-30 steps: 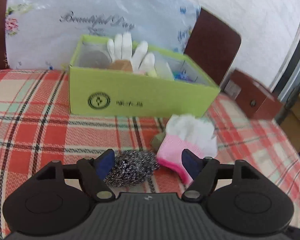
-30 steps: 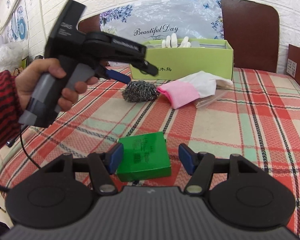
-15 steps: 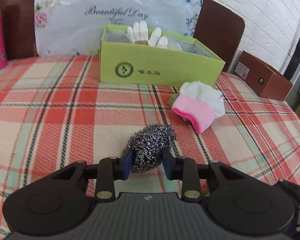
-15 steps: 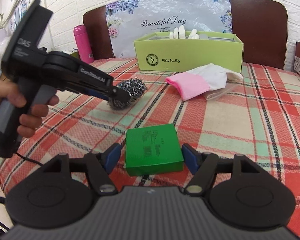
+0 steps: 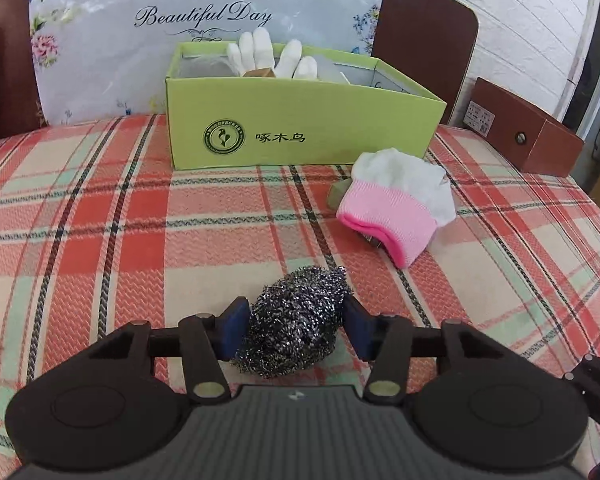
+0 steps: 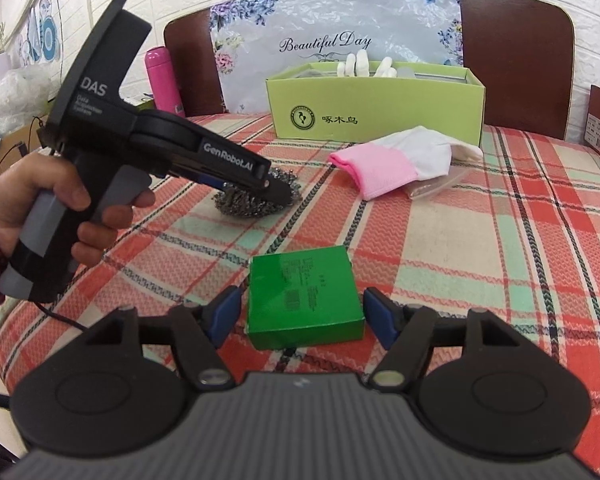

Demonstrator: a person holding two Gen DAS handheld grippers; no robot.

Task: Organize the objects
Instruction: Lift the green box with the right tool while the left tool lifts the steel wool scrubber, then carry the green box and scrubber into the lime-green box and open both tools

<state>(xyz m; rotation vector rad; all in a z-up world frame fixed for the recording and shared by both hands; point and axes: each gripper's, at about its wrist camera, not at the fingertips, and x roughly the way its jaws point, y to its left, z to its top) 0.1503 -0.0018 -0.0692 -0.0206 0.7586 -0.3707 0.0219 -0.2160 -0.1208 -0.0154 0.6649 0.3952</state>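
A steel wool scourer (image 5: 296, 332) lies on the plaid tablecloth (image 5: 100, 240) between the blue pads of my left gripper (image 5: 296, 326). Its jaws are opening and the pads only flank the ball's sides. In the right wrist view the left gripper (image 6: 276, 192), held in a hand (image 6: 28, 196), points down at the scourer (image 6: 240, 208). My right gripper (image 6: 304, 314) stands open around a small green box (image 6: 304, 292), with a gap on each side. A pink-cuffed white glove (image 5: 396, 208) lies to the right, in front of the lime carton (image 5: 300, 120).
The lime carton (image 6: 380, 112) holds white gloves (image 5: 268, 56) and clear packets. A brown box (image 5: 528, 140) sits at the far right edge. A pink bottle (image 6: 162, 80) stands at the back left. A clear packet (image 6: 432, 188) lies under the glove. Chair backs and a floral bag stand behind.
The left gripper closed on the scourer beside the glove, drew it towards the near left, and now its jaws have widened around it. The right gripper widened slightly around the green box.
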